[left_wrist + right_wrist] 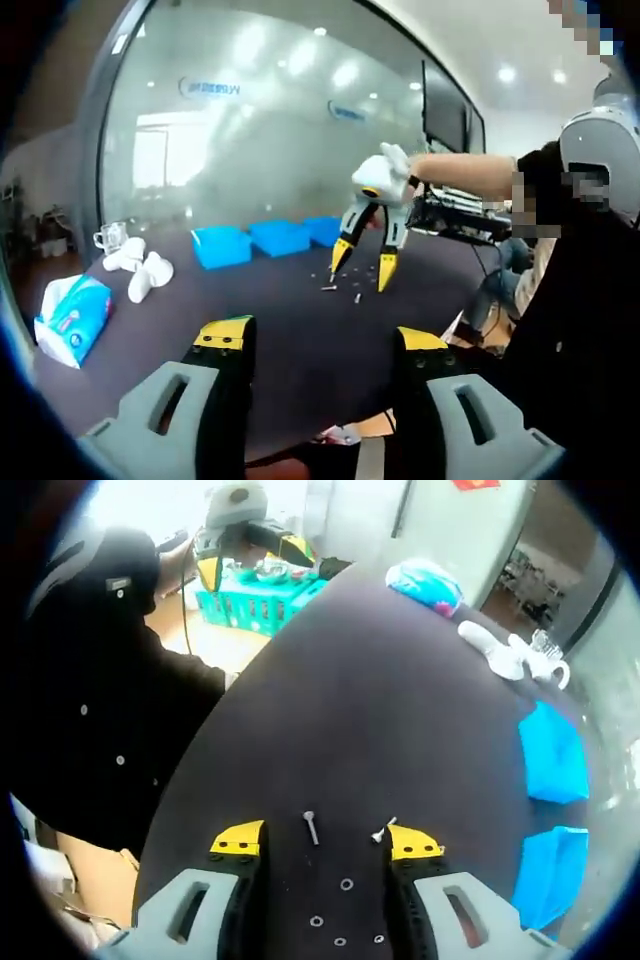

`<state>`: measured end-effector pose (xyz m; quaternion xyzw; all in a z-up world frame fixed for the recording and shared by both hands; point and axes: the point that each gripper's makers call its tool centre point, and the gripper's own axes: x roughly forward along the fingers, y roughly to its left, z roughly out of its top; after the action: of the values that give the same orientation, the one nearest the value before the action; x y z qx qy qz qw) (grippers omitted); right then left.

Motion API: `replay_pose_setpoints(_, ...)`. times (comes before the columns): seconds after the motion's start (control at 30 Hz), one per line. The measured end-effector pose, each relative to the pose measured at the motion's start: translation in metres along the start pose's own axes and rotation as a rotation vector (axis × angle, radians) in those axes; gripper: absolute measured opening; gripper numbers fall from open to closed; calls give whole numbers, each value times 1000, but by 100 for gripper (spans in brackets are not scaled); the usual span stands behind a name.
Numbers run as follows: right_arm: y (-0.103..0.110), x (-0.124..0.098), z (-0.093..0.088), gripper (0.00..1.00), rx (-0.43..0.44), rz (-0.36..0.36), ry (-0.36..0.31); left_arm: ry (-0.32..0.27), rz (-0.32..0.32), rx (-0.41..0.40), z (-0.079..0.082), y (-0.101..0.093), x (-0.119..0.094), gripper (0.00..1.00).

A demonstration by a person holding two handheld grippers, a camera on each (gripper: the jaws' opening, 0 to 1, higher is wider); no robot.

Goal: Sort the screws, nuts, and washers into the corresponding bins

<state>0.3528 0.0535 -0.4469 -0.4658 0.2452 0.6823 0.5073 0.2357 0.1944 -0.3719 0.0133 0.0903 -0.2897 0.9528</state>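
Screws [311,826] (washers [346,884] nearby) between spread right gripper [325,842]; left gripper [322,338] released.

left gripper [318,345]: jaws standing apart, hovering above the table.
right gripper [326,842]: jaws spread wide, pointing tips-down; a white-gloved hand [385,172] is gripping it.

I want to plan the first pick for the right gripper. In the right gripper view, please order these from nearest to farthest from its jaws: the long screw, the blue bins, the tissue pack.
1. Long screw: on the dark table, just ahead of the right gripper, between its jaw tips.
2. Blue bins: along the table's right edge.
3. Tissue pack: at the far end of the table.
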Motion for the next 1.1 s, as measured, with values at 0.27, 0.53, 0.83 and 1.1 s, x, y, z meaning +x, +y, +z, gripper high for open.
replay_pose_setpoints(0.27, 5, 12, -5, 33, 0, 28, 27, -4, 3, -7, 0, -1, 0, 53)
replay_pose_setpoints(0.53, 7, 15, -5, 26, 11, 39, 24, -2, 0, -6, -1, -3, 1, 52)
replay_pose_setpoints(0.83, 7, 17, -5, 17, 21, 46, 22, 1, 1, -7, -3, -4, -1, 52)
replay_pose_setpoints(1.1, 14, 19, -6, 10, 50, 74, 32, 0, -5, -14, -4, -6, -2, 52)
